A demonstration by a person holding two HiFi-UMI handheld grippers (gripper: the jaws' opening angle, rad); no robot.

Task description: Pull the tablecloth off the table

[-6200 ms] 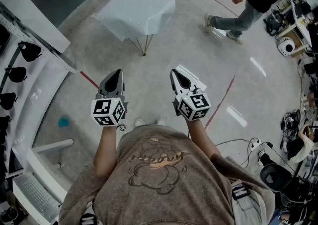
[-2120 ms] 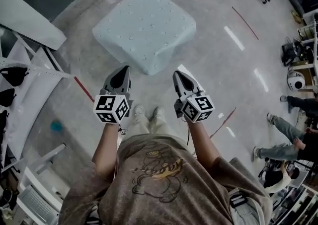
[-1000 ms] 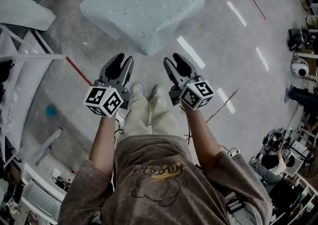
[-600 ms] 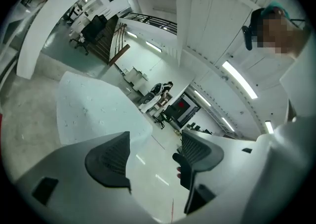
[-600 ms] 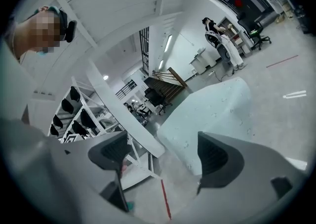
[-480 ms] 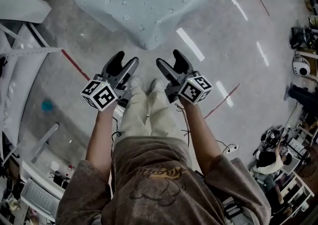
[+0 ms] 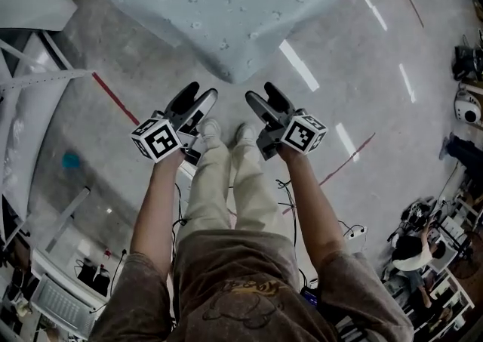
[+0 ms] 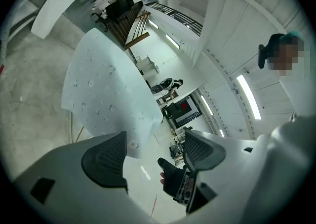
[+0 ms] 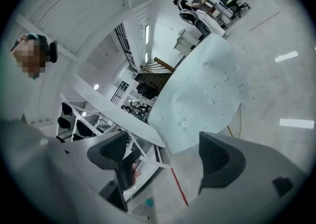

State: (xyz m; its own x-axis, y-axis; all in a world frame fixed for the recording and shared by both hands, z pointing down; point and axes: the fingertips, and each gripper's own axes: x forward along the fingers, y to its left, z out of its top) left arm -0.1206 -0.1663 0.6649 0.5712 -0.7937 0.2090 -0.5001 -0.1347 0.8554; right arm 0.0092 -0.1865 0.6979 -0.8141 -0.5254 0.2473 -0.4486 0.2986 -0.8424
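A pale blue tablecloth (image 7: 226,8) with small flower dots covers the table and hangs down over its sides; its near corner points at me. In the head view my left gripper (image 7: 201,93) and right gripper (image 7: 260,92) are held side by side just short of that corner, above my shoes. Neither touches the cloth. The left jaws are opening with nothing between them. The right jaws stand wide apart and empty. The left gripper (image 8: 154,154) looks at the tablecloth (image 8: 103,89) ahead, and the right gripper (image 9: 165,156) sees the tablecloth (image 9: 207,94) too.
A thin table leg (image 9: 240,121) shows under the cloth. A white frame structure (image 7: 30,84) stands at the left, beside a red floor line (image 7: 113,97) and a small teal thing (image 7: 70,159). Cables (image 7: 355,231), desks and seated people (image 7: 411,242) are at the right.
I have stepped closer to the table, so the cloth's corner now lies just ahead of the grippers. Both grippers' jaws have spread wide from nearly shut.
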